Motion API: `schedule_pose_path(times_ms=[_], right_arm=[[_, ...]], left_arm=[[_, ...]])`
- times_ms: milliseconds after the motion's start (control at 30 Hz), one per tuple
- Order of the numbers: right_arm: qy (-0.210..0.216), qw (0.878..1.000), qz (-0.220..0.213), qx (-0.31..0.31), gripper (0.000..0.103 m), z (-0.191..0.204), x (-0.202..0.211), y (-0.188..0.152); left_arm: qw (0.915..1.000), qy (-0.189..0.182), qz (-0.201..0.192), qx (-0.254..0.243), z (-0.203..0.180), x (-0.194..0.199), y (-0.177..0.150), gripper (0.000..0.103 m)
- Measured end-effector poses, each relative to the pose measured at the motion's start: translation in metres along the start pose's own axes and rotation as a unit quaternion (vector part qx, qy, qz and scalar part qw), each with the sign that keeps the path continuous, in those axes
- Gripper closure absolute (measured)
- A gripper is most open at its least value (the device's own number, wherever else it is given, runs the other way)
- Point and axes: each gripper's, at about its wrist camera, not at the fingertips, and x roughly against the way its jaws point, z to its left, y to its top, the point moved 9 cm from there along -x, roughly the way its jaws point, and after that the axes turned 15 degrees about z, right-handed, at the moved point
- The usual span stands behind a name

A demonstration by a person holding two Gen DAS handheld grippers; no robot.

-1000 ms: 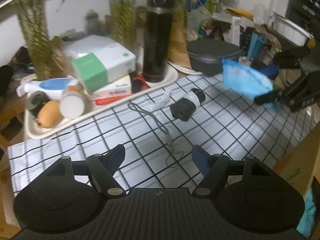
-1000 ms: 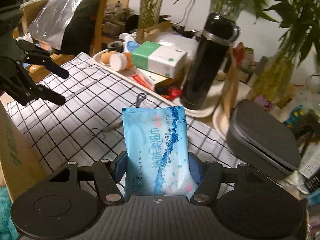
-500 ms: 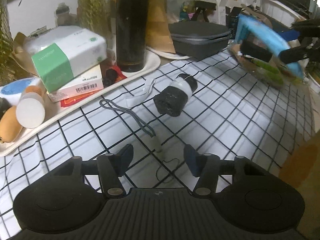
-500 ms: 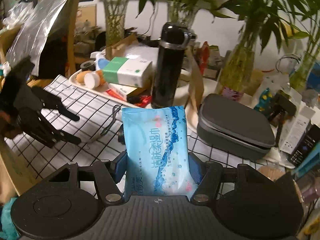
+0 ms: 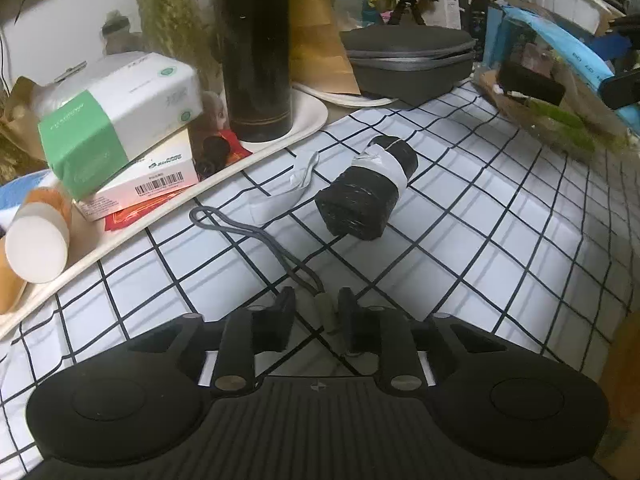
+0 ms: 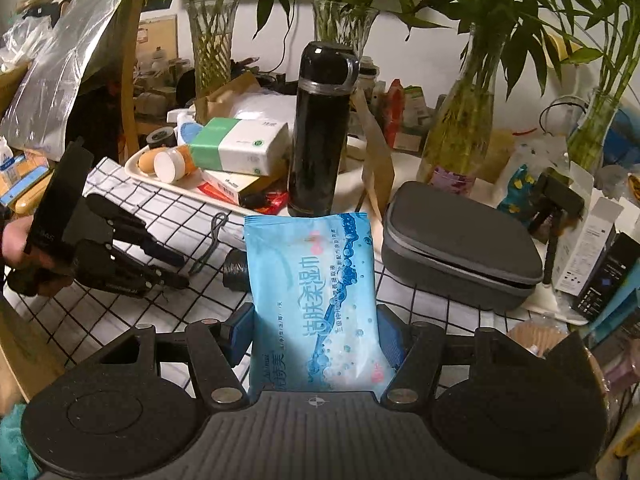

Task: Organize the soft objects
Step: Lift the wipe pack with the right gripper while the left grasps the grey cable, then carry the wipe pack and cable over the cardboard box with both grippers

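**Both grippers engaged: wipes pack held right, cord end between left fingers**

Right gripper point(image 6: 316, 344): clenched on the blue wipes pack point(image 6: 312, 300), fingers pressing its two long edges near the bottom. Pack stands upright above the checked tablecloth point(image 6: 168, 224), top edge pointing to 12 o'clock toward the black flask point(image 6: 318, 128). Judgement: a soft foil pouch, light, glossy and likely slippery; it will bulge under squeeze, so an edge-to-edge grip low on the body, as now, looks sound. Too much pressure could buckle it.

Left gripper point(image 5: 316, 316): fingers drawn close around the pale toggle end of the grey cord point(image 5: 256, 236). Whether the pads actually pinch it, I cannot tell; a small gap shows on the left side. The cord runs from the fingers up to 11 o'clock, ending in a loop just beside the tray point(image 5: 312, 108).

Black rolled bundle point(image 5: 368, 196), wrapped with a white strap, lies on the cloth at 1 o'clock from the left gripper, apart from the cord. Judgement: compressible, light, liable to roll; best taken across the middle at the strap.

Cord: limp, negligible weight, will dangle; the stiff toggle is the surest hold.
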Motion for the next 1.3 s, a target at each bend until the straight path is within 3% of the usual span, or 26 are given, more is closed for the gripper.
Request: schedule_pose_path(times_ms=[100, 267, 467, 767, 1300], right_arm=[[-0.003, 1.000, 0.003, 0.008, 0.037, 0.002, -0.001, -0.002], [-0.006, 1.000, 0.002, 0.008, 0.037, 0.003, -0.001, -0.002], [-0.004, 1.000, -0.001, 0.005, 0.037, 0.007, 0.002, -0.003], [0.003, 1.000, -0.009, 0.010, 0.037, 0.024, 0.012, 0.000], [0.023, 0.999, -0.040, 0.011, 0.037, 0.052, 0.043, -0.002]], left_arm=[[0.9998, -0.009, 0.008, 0.013, 0.004, 0.001, -0.001, 0.093], [0.9986, -0.032, 0.022, 0.035, 0.009, 0.003, -0.006, 0.094], [0.9982, -0.019, 0.027, 0.050, 0.020, 0.013, -0.013, 0.094], [0.9971, -0.012, -0.004, 0.076, 0.030, 0.060, -0.014, 0.094], [0.9945, 0.007, -0.061, 0.085, 0.016, 0.141, -0.034, 0.094]])
